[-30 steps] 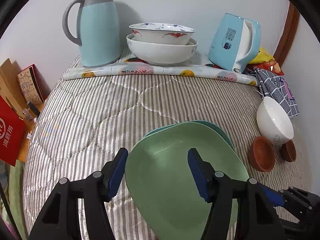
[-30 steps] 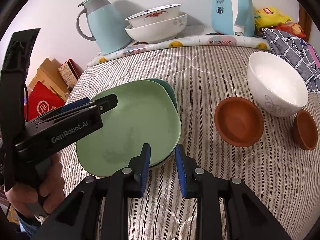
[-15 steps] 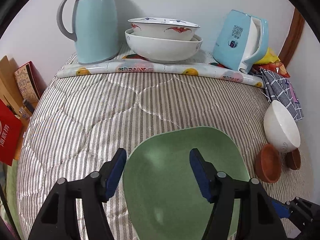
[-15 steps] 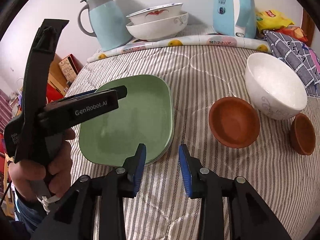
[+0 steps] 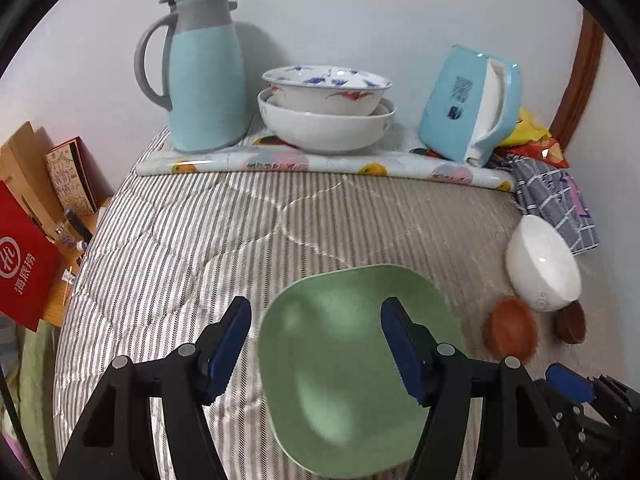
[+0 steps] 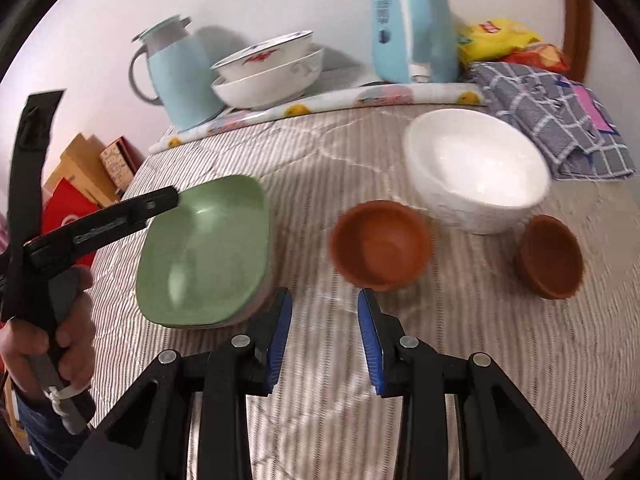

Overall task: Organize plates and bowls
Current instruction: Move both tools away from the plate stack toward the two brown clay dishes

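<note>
While the left tongs [image 5: 314, 350] hang open and empty over the green plates [image 5: 352, 360], they should clear away. Right tongs [image 6: 324, 324], just opening and empty, should straddle the brown bowl [image 6: 380, 246] right of those plates.

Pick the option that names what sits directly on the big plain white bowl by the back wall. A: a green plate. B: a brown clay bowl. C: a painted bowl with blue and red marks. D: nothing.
C: the painted bowl is nested inside the plain white bowl, between the jug and kettle.

Left tool [image 5: 314, 346] open — right tool [image 6: 324, 334] jaws just opening, empty.
</note>
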`<state>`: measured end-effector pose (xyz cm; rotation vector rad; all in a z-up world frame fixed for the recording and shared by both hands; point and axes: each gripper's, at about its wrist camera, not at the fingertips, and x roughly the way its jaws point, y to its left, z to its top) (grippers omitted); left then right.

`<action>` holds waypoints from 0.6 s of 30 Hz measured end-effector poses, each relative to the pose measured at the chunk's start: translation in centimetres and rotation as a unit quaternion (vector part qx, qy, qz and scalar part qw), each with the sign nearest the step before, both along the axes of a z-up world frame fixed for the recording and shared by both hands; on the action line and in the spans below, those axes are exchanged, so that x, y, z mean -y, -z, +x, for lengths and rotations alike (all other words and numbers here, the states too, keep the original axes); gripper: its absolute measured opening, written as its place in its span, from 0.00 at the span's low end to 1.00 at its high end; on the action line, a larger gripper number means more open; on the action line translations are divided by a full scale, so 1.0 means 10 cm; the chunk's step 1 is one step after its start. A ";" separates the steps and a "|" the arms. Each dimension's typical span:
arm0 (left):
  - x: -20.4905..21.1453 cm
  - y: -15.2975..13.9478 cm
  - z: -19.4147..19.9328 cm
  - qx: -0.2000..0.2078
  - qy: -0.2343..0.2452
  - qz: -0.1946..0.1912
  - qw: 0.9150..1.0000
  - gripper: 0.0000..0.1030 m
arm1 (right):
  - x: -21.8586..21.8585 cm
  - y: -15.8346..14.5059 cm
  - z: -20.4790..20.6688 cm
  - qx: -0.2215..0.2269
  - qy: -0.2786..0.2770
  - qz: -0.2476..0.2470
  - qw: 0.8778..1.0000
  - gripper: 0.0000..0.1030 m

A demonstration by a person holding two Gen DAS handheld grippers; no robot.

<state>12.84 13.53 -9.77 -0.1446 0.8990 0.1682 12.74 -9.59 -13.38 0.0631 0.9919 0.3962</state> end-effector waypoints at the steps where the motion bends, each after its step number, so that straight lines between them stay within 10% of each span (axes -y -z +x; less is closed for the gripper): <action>1: 0.04 -0.03 -0.02 0.003 0.001 0.002 1.000 0.64 | 0.06 -0.02 -0.02 0.004 0.005 -0.004 1.000 0.34; 18: 0.87 -0.38 -0.22 0.034 0.020 0.015 0.999 0.63 | 1.08 -0.39 -0.26 0.045 0.067 -0.013 0.997 0.41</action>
